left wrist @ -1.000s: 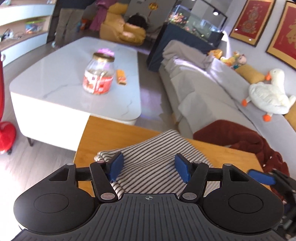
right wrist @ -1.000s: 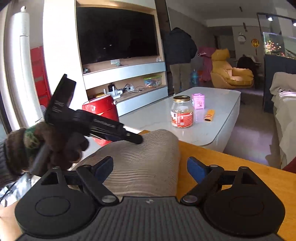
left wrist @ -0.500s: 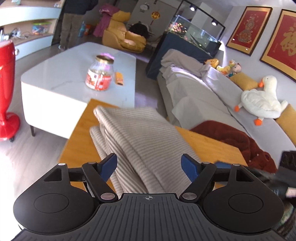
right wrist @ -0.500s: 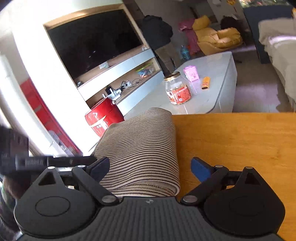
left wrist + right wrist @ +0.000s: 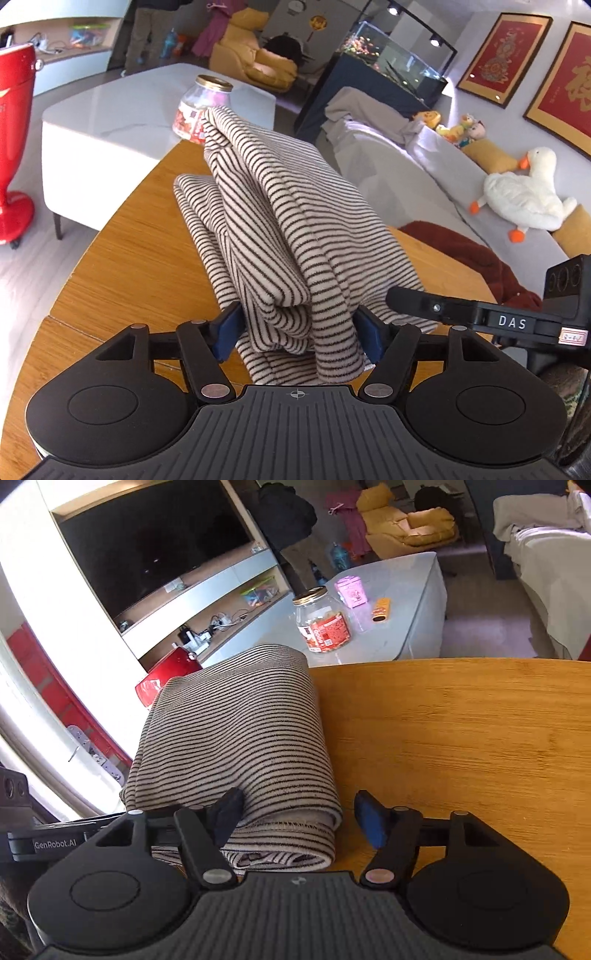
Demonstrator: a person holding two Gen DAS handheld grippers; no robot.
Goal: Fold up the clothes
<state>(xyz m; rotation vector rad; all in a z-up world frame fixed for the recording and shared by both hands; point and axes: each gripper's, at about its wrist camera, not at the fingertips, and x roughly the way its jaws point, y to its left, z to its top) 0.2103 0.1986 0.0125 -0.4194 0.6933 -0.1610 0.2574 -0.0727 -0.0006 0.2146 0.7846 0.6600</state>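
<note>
A cream garment with dark stripes lies folded into a thick stack on the round wooden table. My left gripper is at its near end, jaws closing, and a bunched fold fills the gap and touches both blue pads. In the right wrist view the same garment shows as a smooth folded roll. My right gripper is closing around its near corner. Its left pad presses the cloth while the right pad stands clear over bare wood. The right gripper's body shows beside the left one.
Beyond the wooden table stands a white coffee table with a glass jar. A grey sofa with a goose plush runs along the right, and a dark red cloth lies by the table's far edge. A person stands far back.
The garment went from spread to a doubled stack. My left gripper came to its near end and the cloth now fills its jaws. The right gripper rolled, sank and narrowed.
</note>
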